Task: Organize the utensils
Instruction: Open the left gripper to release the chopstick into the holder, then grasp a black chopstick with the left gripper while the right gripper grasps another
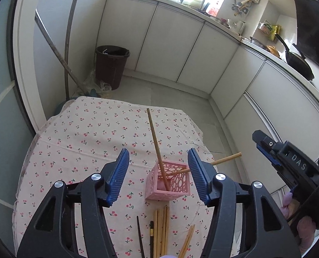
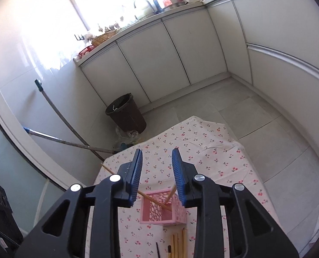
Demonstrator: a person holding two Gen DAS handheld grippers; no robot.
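The left gripper (image 1: 158, 173), black with blue ribbed pads, is spread wide and pinches nothing; the right gripper (image 2: 157, 173) is likewise parted and empty. Seen from the left wrist, the right tool's body reads "DAS". Below both stands the pink perforated plastic basket (image 1: 168, 186) on the cherry-print tablecloth (image 1: 90, 137). Two tan wooden chopsticks (image 1: 156, 144) stand in it, one leaning away, one right. More loose chopsticks (image 1: 161, 232) lie lengthwise nearer, cut off by the frame edge.
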